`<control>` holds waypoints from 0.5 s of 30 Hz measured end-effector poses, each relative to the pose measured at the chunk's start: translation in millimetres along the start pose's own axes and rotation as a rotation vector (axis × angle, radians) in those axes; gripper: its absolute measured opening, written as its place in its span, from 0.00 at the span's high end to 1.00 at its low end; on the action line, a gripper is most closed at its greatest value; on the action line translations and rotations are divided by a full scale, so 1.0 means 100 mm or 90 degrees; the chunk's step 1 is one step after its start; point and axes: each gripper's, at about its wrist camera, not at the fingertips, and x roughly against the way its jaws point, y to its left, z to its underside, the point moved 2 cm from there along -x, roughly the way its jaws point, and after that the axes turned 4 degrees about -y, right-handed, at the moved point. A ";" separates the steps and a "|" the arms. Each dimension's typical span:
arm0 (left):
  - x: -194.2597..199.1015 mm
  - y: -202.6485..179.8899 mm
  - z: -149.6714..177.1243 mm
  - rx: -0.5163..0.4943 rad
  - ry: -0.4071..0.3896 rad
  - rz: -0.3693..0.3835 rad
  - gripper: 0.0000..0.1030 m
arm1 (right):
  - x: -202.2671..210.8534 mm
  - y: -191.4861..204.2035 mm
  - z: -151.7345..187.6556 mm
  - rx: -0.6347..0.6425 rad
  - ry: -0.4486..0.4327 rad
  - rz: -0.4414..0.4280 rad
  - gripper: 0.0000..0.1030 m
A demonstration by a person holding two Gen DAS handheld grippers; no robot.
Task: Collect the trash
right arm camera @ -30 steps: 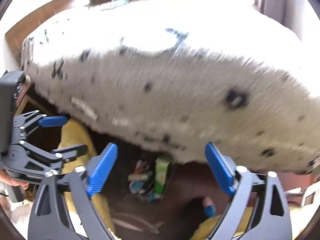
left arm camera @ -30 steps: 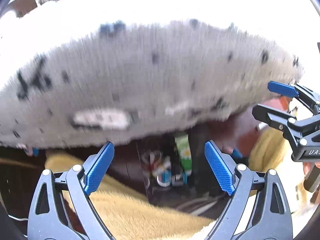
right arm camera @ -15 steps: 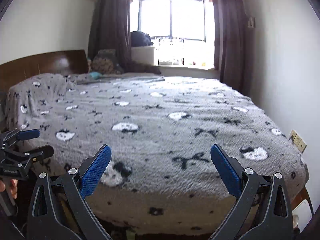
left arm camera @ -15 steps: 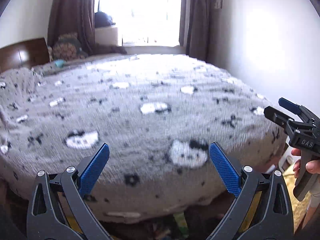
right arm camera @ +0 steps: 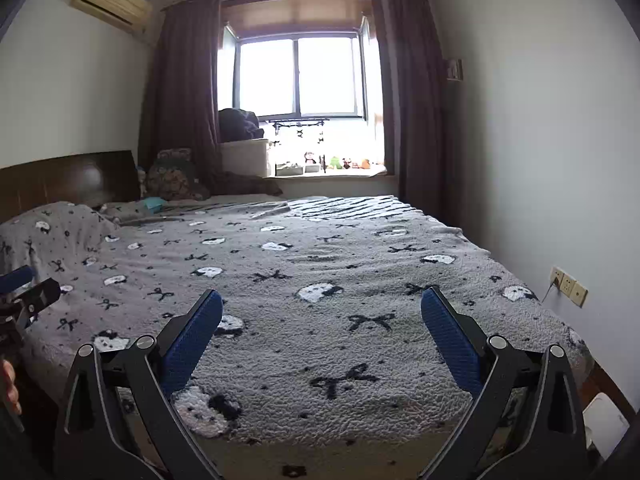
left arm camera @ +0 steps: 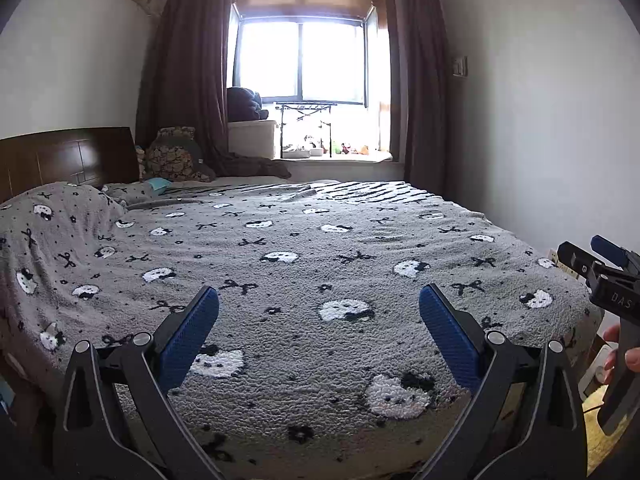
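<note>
Trash, the heap of coloured wrappers and packets that lay in the dark gap under the bed a second ago, shows in neither view now; where it lies at this moment cannot be told from these pictures. Then, both cameras looked down past the blurred edge of the bedcover at that gap and a yellow fluffy mat. Now both look out level across the whole room: the grey fleecy bedcover printed with white cat faces and black bows (left arm camera: pixel 304 264) fills the middle, with the dark wooden headboard (left arm camera: pixel 68 156) on the left, the bright window between brown curtains (left arm camera: pixel 304 64) beyond, and a cream air-conditioning unit high on the wall (right arm camera: pixel 112 4).

The left gripper (left arm camera: pixel 319 312) points out over the foot of the bed, tilted slightly downward. Its jaws have just been opening and now stand wide apart, the blue ribbed pads (left arm camera: pixel 188 336) holding nothing, with only bedcover seen between them. The right gripper (right arm camera: pixel 322 316) is held in the same pose beside it, jaws equally wide and empty. Each shows at the edge of the other's view: the right one at the right rim of the left camera, with a hand (left arm camera: pixel 622 352) wrapped on its handle, apart from the bed. A white wall socket with a plug (right arm camera: pixel 568 286) sits low on the right wall.
</note>
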 end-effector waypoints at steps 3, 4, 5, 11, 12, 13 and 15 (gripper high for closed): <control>-0.01 0.00 0.07 0.006 0.006 -0.011 0.08 | 0.03 0.02 0.03 0.003 0.003 0.016 0.03; -0.01 -0.01 0.09 0.007 0.009 -0.015 0.08 | 0.04 0.03 0.04 0.005 0.002 0.021 0.03; -0.02 -0.01 0.10 0.007 0.011 -0.016 0.08 | 0.04 0.04 0.06 0.007 0.003 0.026 0.03; 0.00 -0.02 0.14 0.002 0.014 -0.025 0.08 | 0.02 0.05 0.12 0.014 0.017 0.035 0.03; 0.00 -0.02 0.14 -0.001 0.015 -0.029 0.08 | 0.03 0.05 0.12 0.014 0.016 0.036 0.03; 0.00 -0.02 0.14 -0.003 0.015 -0.031 0.08 | 0.03 0.05 0.12 0.012 0.017 0.035 0.03; 0.01 -0.02 0.14 -0.002 0.014 -0.031 0.08 | 0.03 0.05 0.12 0.009 0.017 0.033 0.03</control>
